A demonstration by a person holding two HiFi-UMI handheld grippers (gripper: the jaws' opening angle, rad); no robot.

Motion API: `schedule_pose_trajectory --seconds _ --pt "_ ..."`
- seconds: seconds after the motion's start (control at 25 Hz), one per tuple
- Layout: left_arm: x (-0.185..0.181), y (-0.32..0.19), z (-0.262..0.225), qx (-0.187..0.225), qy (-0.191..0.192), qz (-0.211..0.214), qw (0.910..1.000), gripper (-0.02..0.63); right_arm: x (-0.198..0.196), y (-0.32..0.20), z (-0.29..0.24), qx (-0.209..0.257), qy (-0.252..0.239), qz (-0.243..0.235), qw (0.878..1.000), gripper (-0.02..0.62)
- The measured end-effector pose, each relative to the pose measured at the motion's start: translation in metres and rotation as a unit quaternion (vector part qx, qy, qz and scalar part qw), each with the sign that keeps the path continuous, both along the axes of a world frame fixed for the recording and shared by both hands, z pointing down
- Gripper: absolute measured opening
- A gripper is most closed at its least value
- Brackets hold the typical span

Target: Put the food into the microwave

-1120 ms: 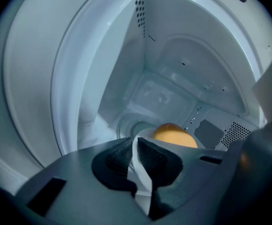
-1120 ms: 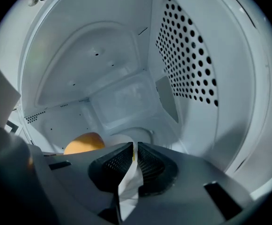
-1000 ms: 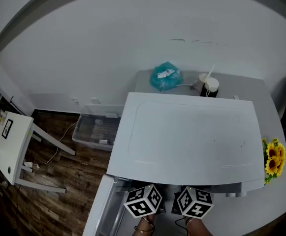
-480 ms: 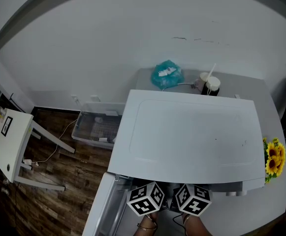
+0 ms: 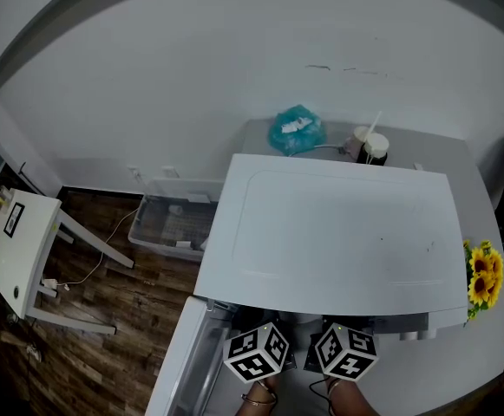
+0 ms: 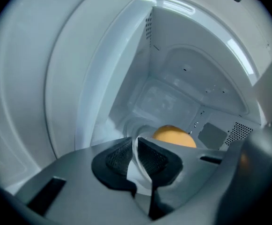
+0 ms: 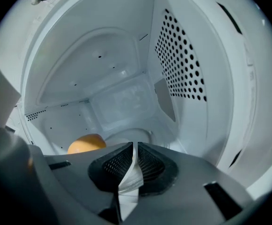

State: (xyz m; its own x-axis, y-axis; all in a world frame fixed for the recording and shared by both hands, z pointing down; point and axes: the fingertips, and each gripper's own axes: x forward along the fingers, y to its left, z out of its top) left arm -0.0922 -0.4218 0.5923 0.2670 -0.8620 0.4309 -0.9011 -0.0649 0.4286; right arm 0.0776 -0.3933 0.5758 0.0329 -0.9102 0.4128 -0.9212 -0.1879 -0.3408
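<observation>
Food [image 6: 173, 136]: one rounded lump, smooth, orange-yellow, no markings; what kind it is you cannot tell. It sits on a white plate [image 6: 138, 175] already inside the microwave [image 5: 338, 232] cavity. It lies right of the jaws in your left gripper view and left of them in your right gripper view, so between your two grippers.

Your left gripper [image 6: 136, 151]: jaws drawn narrow, pads pinching the plate's thin near rim. Your right gripper [image 7: 135, 165]: the same, pads closed on the white rim, a sliver of it standing between them. Door [image 5: 180, 358] hangs open at the left.

Hidden or doubtful: the gripper bodies cover the lower part of the food and most of the plate, so whether the plate rests on the cavity floor or is held above it cannot be told. In the head view the microwave's top blocks chamber, food and jaws altogether; only the marker cubes [image 5: 256, 354] show, at the bottom edge
</observation>
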Motion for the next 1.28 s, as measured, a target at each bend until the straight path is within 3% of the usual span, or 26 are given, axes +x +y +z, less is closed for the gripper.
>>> schedule_pose_trajectory --seconds 0.28,0.8,1.28 --pt "-0.002 0.029 -0.006 0.003 -0.016 0.003 0.9999 0.037 -0.009 0.019 -0.009 0.011 0.028 -0.031 0.999 0.043" --pt "0.016 0.125 -0.07 0.066 -0.079 0.068 0.9924 0.003 -0.037 0.097 -0.055 0.039 0.063 -0.146 0.987 0.043" --pt "0.012 0.202 -0.145 0.101 -0.097 0.08 0.9869 0.003 -0.03 0.181 -0.118 0.063 0.098 -0.181 0.976 0.017"
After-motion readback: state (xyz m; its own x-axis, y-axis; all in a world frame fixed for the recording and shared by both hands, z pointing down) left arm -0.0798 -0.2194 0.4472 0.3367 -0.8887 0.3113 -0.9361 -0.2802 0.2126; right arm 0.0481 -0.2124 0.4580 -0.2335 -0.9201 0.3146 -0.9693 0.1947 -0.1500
